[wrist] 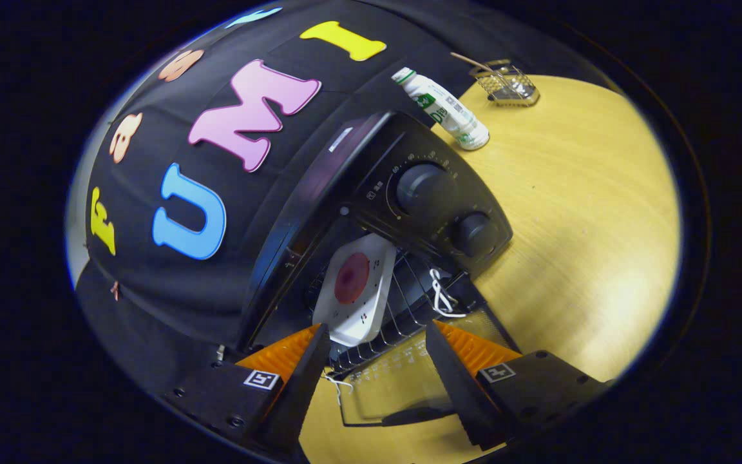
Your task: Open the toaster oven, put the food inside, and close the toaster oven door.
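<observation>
Between the fingers: tool [377,335] spread open, gripping nothing, poised over the lowered door.
Toaster oven [409,200]: on the desk [577,219], door [403,386] folded down flat.
Food: red patty on a white tray [353,290], resting on the wire rack [403,309] inside.
Door handling: glass panel, hinged, likely stiff and fragile; dark handle [409,417] at its front edge is the place to lift.
Remaining: close door.

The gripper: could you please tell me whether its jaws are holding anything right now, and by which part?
Nothing is held. The gripper has its jaws open, apart from the white plate resting on the rack inside the open toaster oven.
</observation>
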A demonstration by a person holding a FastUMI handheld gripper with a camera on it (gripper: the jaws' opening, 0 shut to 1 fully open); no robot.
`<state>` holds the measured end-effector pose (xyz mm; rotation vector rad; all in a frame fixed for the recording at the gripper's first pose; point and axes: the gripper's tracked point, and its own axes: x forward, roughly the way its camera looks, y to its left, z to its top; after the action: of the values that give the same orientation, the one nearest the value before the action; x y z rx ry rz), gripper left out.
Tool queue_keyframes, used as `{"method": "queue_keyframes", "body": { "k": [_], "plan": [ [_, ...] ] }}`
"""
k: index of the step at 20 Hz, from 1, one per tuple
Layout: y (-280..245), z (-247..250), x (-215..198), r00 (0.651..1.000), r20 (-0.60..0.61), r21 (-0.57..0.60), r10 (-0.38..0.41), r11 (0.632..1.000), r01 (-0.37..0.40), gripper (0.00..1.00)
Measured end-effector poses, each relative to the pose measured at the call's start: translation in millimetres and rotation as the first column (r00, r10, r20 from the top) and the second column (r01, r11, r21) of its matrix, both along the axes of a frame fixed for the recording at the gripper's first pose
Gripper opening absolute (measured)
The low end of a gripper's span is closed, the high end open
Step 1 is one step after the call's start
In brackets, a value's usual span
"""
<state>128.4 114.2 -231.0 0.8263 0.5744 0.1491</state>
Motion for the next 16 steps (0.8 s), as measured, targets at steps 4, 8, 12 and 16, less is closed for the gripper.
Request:
{"method": "queue_keyframes", "body": {
  "k": [4, 8, 12, 16],
  "plan": [
    [-13, 18, -33, 0.994, 0.052, -0.184, 0.098, 0.979, -0.086, 0.98],
    [9, 32, -64, 0.962, 0.085, -0.388, 0.261, 0.898, -0.209, 0.98],
    [35, 14, -91, 0.914, 0.03, -0.615, 0.405, 0.728, -0.302, 0.99],
    [48, -22, -107, 0.91, -0.061, -0.694, 0.411, 0.637, -0.334, 0.99]
  ]
}}
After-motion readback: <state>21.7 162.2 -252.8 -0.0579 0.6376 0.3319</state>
